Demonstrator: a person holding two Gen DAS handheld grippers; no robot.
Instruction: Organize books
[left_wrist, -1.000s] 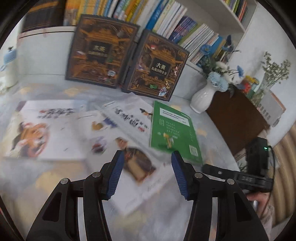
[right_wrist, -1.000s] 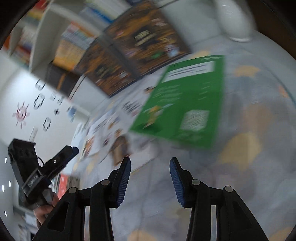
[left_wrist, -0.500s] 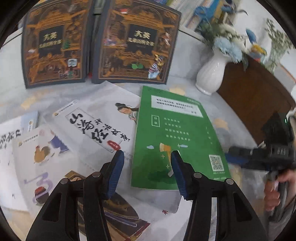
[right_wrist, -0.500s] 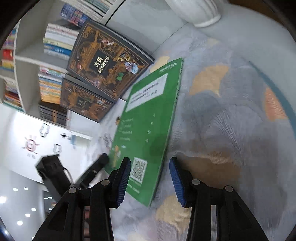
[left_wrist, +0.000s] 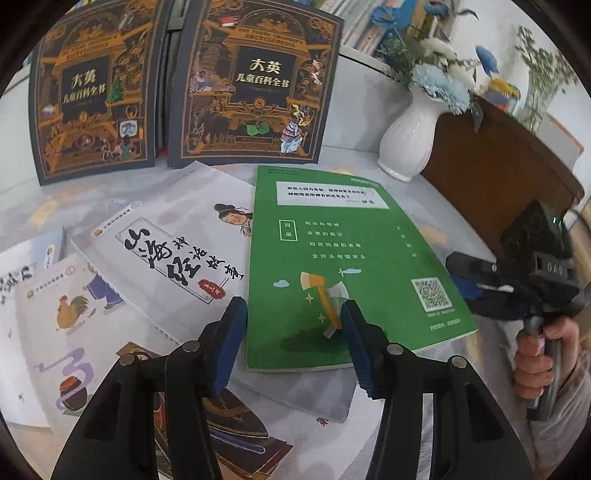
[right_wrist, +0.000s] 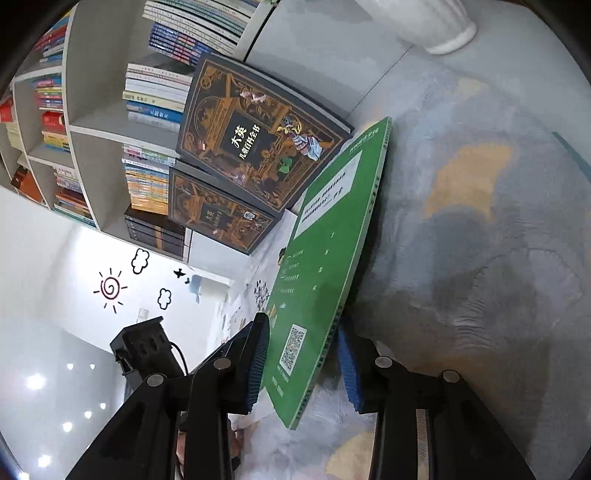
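A green paperback (left_wrist: 351, 258) lies face up on top of several white picture books (left_wrist: 177, 251) spread over a soft patterned cloth (right_wrist: 480, 221). My left gripper (left_wrist: 293, 312) hovers open just over the green book's near edge, its blue pads apart and touching nothing. At the book's right edge sits my right gripper (left_wrist: 461, 277), held by a hand (left_wrist: 535, 362). In the right wrist view the green book (right_wrist: 325, 258) has its spine edge between that gripper's (right_wrist: 302, 328) closing jaws. A gap still shows at the left pad.
Two dark encyclopedia volumes (left_wrist: 258, 85) lean upright against the white wall behind the spread books. A white vase (left_wrist: 406, 136) with flowers stands at the back right beside a brown wooden cabinet (left_wrist: 498, 177). A white bookshelf (right_wrist: 92, 110) full of books rises behind.
Both grippers came forward and down onto the green book, then held still. The right jaws have narrowed, with the book's spine edge now between them.
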